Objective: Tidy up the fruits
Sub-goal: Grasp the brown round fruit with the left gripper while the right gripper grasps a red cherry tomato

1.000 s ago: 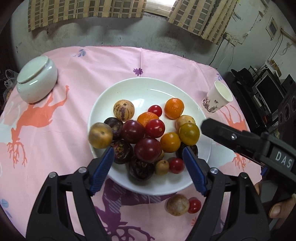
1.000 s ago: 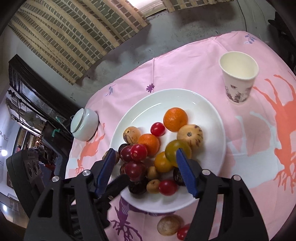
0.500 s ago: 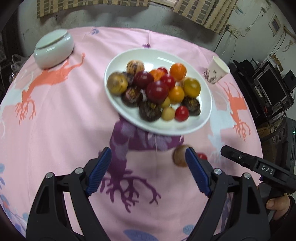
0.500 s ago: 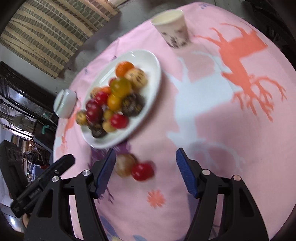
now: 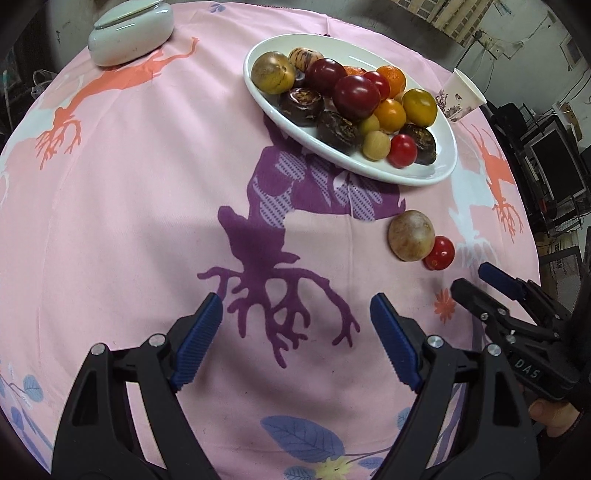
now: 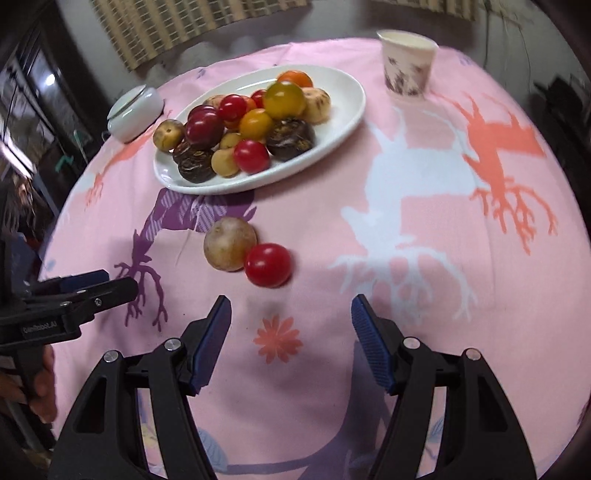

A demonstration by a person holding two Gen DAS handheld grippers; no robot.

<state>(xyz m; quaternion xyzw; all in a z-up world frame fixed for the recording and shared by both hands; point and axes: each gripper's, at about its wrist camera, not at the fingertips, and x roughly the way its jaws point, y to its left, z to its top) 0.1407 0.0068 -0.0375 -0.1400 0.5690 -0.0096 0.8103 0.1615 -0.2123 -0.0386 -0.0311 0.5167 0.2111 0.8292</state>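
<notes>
A white plate (image 5: 436,173) (image 6: 343,110) holds a heap of red, orange, yellow, tan and dark fruits. A tan round fruit (image 5: 410,240) (image 6: 229,243) and a red tomato (image 5: 439,253) (image 6: 267,264) lie touching each other on the pink cloth in front of the plate. My left gripper (image 5: 295,339) is open and empty, low over the cloth, left of the two loose fruits. My right gripper (image 6: 291,336) is open and empty, just short of the tomato; it also shows in the left wrist view (image 5: 480,284).
A white lidded bowl (image 5: 131,31) (image 6: 135,107) sits at the far left. A paper cup (image 5: 461,94) (image 6: 406,61) stands right of the plate. The round table's edge falls off on the right, with screens and clutter beyond.
Both grippers have pulled back from above the plate and dropped low over the near cloth. The right one now faces the two loose fruits.
</notes>
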